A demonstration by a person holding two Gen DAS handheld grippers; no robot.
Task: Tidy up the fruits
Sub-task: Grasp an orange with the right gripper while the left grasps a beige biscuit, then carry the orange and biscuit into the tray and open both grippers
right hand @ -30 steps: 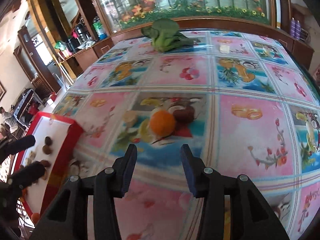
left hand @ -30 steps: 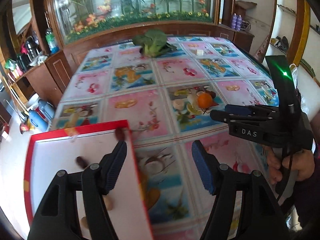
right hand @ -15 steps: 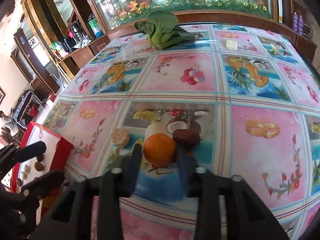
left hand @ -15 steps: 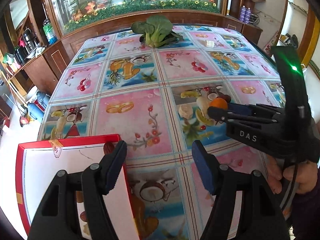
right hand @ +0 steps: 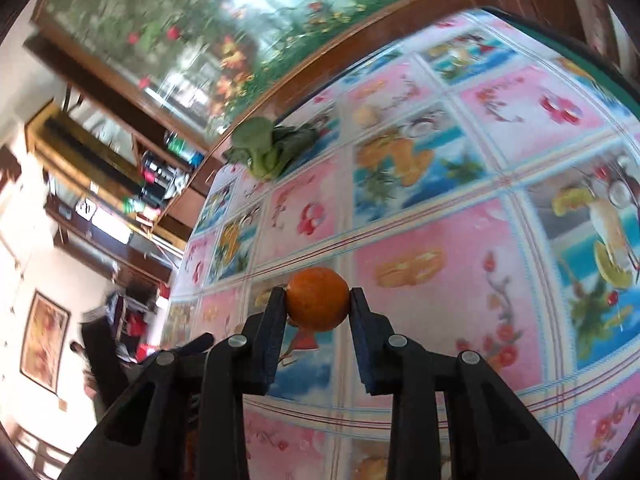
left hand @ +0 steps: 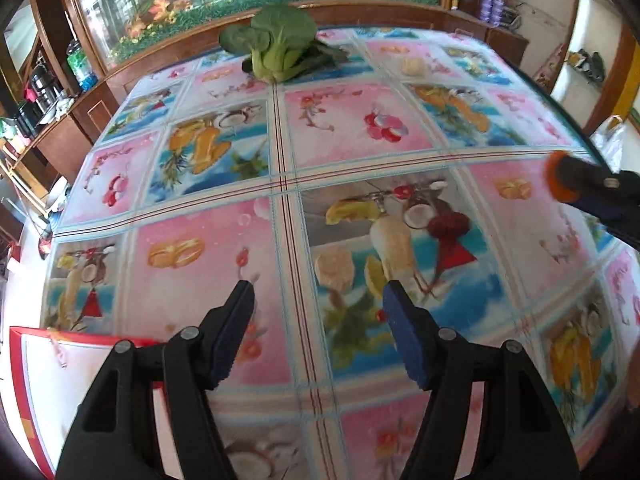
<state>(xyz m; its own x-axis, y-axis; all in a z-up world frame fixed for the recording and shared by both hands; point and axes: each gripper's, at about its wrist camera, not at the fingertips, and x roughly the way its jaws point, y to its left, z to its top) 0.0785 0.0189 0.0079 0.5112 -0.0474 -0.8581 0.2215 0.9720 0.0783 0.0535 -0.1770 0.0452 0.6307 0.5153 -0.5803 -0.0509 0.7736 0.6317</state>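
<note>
My right gripper (right hand: pixel 318 302) is shut on a small orange (right hand: pixel 318 304) and holds it above the table, tilted to the left. In the left wrist view the orange (left hand: pixel 551 176) shows at the right edge between the right gripper's fingers. My left gripper (left hand: pixel 318 316) is open and empty, low over the patterned tablecloth. A red-rimmed white tray (left hand: pixel 24 384) lies at the lower left. A dark reddish-brown fruit (left hand: pixel 448 224) lies on the cloth ahead of the left gripper. A pale round piece (left hand: pixel 332 268) lies near it.
A green leafy vegetable (left hand: pixel 280 50) lies at the table's far edge, also in the right wrist view (right hand: pixel 268 148). A pale lump (left hand: pixel 414 66) sits at the far right. A wooden cabinet (left hand: pixel 256 12) with a floral glass panel stands behind the table.
My right gripper closed on the orange, lifted it off the cloth and swung to the right, tilting. My left gripper moved forward over the table, leaving the tray at the lower left.
</note>
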